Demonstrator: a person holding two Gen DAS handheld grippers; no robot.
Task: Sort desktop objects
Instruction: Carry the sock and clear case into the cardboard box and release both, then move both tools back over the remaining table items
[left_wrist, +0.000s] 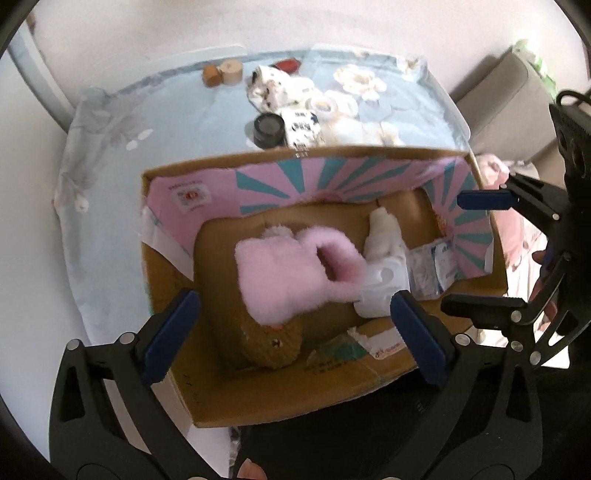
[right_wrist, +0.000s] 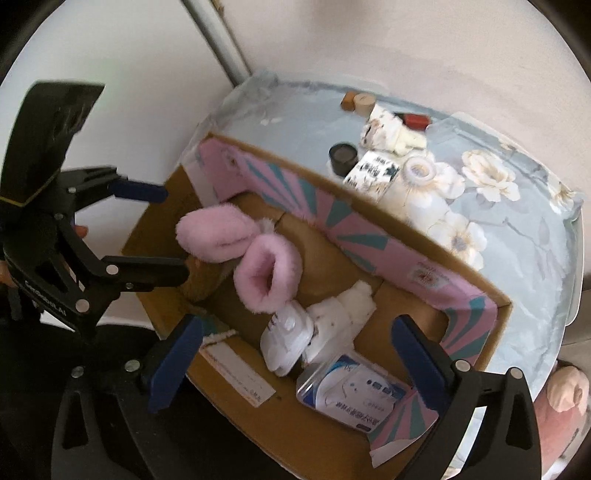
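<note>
Sorting looks well under way: the open cardboard box with pink and teal printed flaps (left_wrist: 207, 387) already holds the soft things, which is presumably why they lie heaped on its floor and not set out neatly. A fluffy pink plush slipper (left_wrist: 291, 277) lies in the middle of the box floor, opening turned sideways, resting partly on a brown knitted plush piece (left_wrist: 273, 343) near the box's near wall. Touching the slipper on the side toward the box's right wall lie a white fuzzy sock-like item (left_wrist: 380, 232) and a white plastic bottle (left_wrist: 380, 291), and beside them, against that wall, a clear packet of face masks with blue print (right_wrist: 351, 398).

The box stands at the near edge of the tabletop covered in a pale blue floral cloth (left_wrist: 110, 184). Beyond its far wall, toward the tabletop's far edge, the unsorted things wait: a small black round jar (left_wrist: 269, 129), a white printed carton with black lettering (left_wrist: 302, 129) just beside it, a roll of clear tape (right_wrist: 419, 170), a crumpled patterned cloth (left_wrist: 269, 88), two wooden cylinders (left_wrist: 221, 74) and a small red block (left_wrist: 287, 65).

The left gripper (left_wrist: 295, 332) hovers above the box's near wall, pointing down into it, its jaws wide and holding nothing. The right gripper (right_wrist: 295, 358) hangs over the box's right end, likewise tilted downward, jaws spread wide and empty. Both seem poised between a drop and the next reach across the box.
</note>
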